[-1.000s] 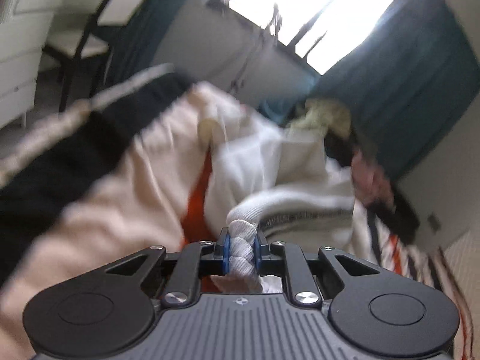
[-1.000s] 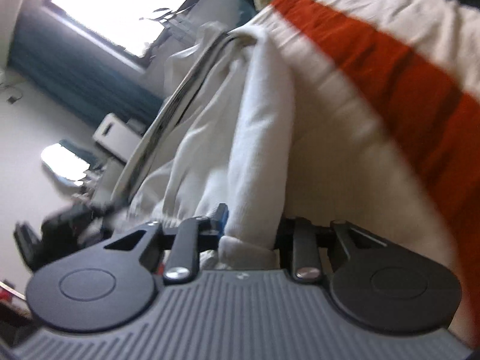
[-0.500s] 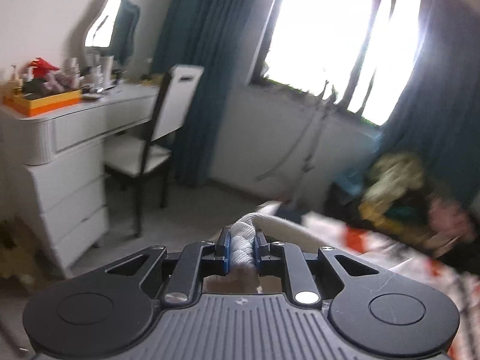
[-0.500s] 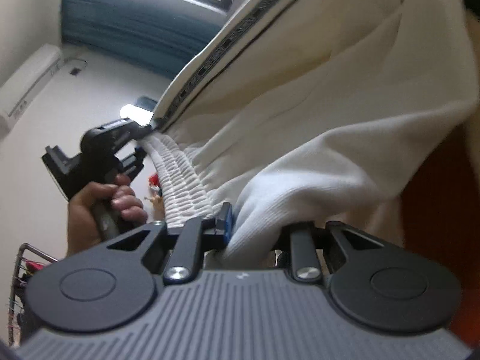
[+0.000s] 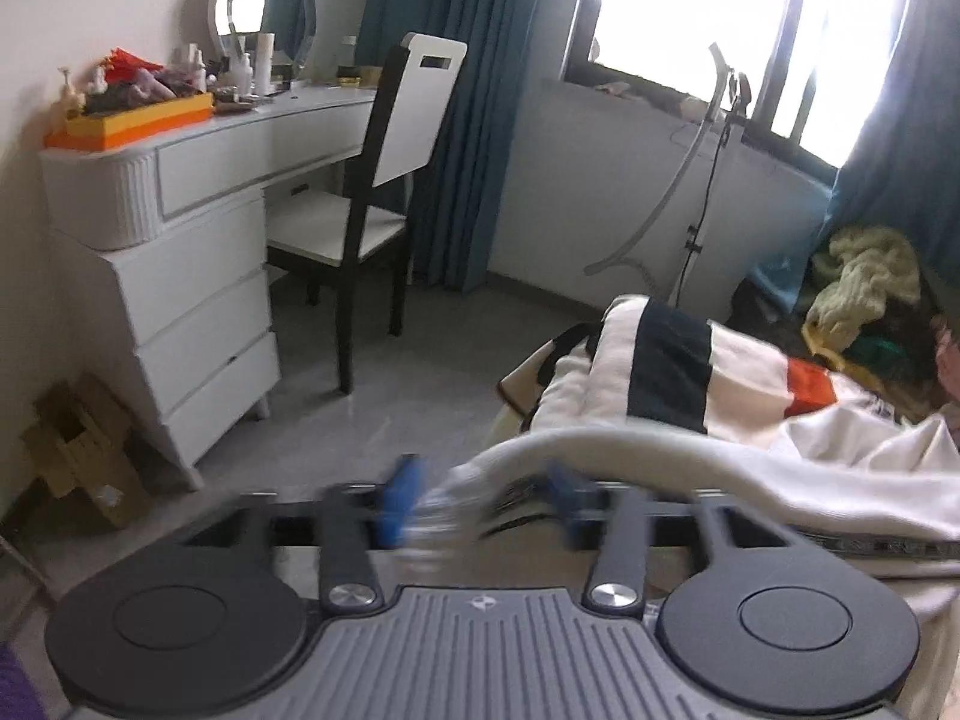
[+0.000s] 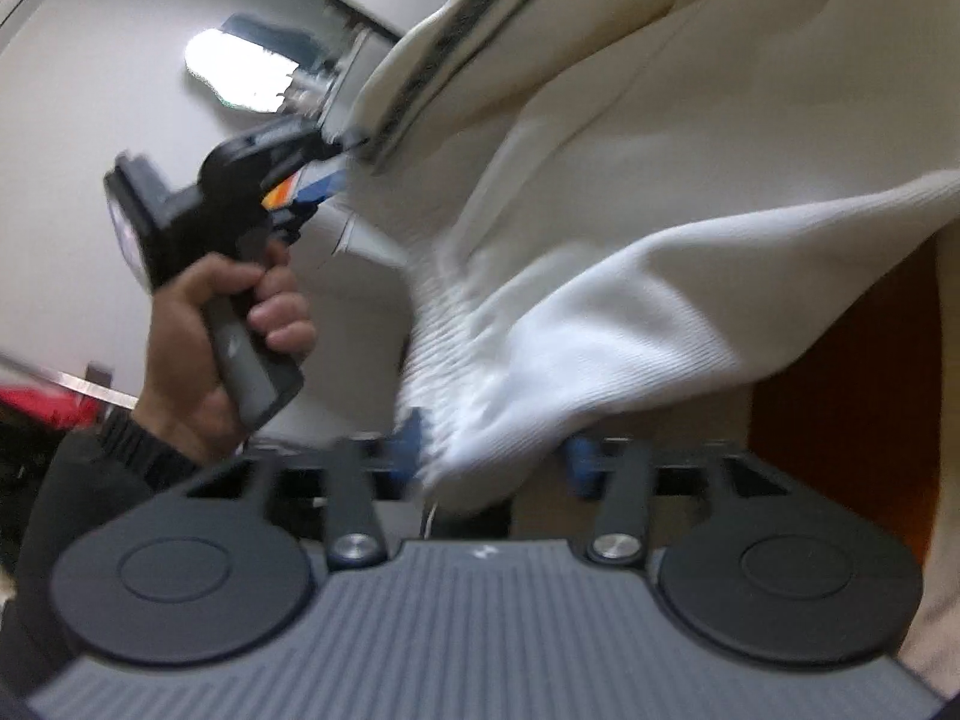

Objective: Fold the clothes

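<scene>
Garment [image 6: 630, 276] white | left tongs [image 5: 480, 504] spread | right tongs [image 6: 498, 456] spread

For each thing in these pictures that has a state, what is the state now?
left gripper: open, white garment's edge lies loose between its fingers.
right gripper: open, ribbed hem sits between its fingers.
white garment: unfolded, hanging stretched between both grippers.
dresser drawers: shut.
curtains: drawn aside.

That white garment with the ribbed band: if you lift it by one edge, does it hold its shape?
Probably not. The white garment sags in folds between the right hand-held gripper and left hand-held gripper, so likely floppy. Its thick ribbed band suggests some weight.
</scene>
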Demonstrator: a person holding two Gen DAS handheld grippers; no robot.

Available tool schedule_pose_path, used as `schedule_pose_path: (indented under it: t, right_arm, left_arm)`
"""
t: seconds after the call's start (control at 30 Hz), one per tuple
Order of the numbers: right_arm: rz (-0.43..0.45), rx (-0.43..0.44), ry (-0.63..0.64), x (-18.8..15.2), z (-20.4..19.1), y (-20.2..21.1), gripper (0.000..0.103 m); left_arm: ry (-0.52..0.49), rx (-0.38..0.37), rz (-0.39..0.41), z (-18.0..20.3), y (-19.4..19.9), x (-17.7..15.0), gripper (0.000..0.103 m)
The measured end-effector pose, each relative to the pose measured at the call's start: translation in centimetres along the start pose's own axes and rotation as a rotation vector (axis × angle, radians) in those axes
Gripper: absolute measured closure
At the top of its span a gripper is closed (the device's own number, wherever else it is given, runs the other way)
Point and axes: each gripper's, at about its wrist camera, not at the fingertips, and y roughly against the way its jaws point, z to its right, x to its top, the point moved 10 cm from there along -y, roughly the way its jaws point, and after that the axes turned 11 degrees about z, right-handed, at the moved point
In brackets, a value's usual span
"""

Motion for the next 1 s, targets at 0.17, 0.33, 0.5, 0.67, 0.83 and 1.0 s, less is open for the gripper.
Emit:
schedule_pose_path:
  t: [0.17, 0.33, 0.5, 0.67, 0.83, 1.0]
  right_arm:
    - [0.099, 0.014, 0.097, 0.6, -2.7, 4.8, 0.02]
    - [0.321, -0.147, 0.307, 3.2, -2.8, 13.1, 0.02]
    - [0.546, -0.287, 0.456, 6.2, -2.3, 22.6, 0.02]
    - [0.808, -0.415, 0.591, 8.2, -1.2, 31.8, 0.02]
    - [0.933, -0.53, 0.642, 7.4, 3.7, 36.2, 0.019]
    - [0.968, -0.544, 0.578, 5.3, 8.9, 37.5, 0.019]
  left_arm:
    - [-0.018, -0.028, 0.053, 3.1, 6.6, 0.5, 0.017]
    - [-0.028, -0.143, 0.141, 10.0, 14.1, 0.4, 0.016]
    - [-0.046, -0.316, 0.219, 18.8, 21.6, -0.3, 0.011]
    - [-0.076, -0.434, 0.246, 26.1, 27.4, -3.0, 0.01]
    - [-0.097, -0.476, 0.295, 29.6, 32.0, -10.7, 0.009]
    - [-0.107, -0.47, 0.28, 30.0, 31.4, -18.5, 0.009]
